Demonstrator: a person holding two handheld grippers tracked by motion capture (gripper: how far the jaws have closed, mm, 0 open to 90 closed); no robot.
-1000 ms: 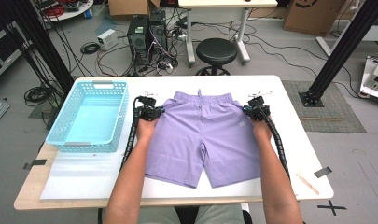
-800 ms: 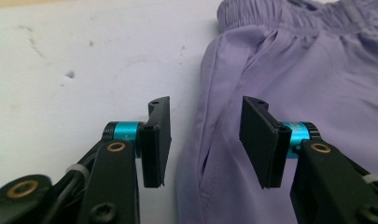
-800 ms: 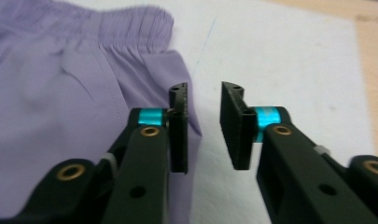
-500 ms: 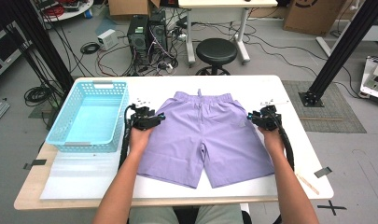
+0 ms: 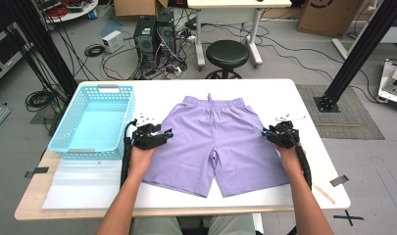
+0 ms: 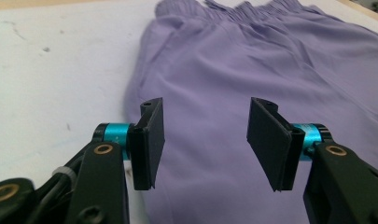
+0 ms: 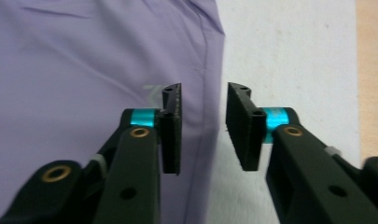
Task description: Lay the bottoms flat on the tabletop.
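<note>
Two grippers, left gripper (image 5: 167, 134) and right gripper (image 5: 265, 132), jaws just parting, unclenched over purple shorts (image 5: 218, 142) on white table (image 5: 284, 93); stool (image 5: 227, 54) behind

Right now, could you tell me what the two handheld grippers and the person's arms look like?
Both the left gripper and the right gripper are black, with flat rectangular pads, turquoise collars and brass-coloured pivots. A black ribbed cable trails along each forearm. The forearms are bare, with no sleeves showing.

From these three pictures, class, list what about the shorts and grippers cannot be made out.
- Shorts: the table under them, hidden by cloth, high view.
- Leg hems: cut off by the bottom edge, left gripper view.
- Small pale mark: blurred, partly behind a jaw, right gripper view.
- Left gripper, right gripper: too small to read the jaws, high view.
</note>
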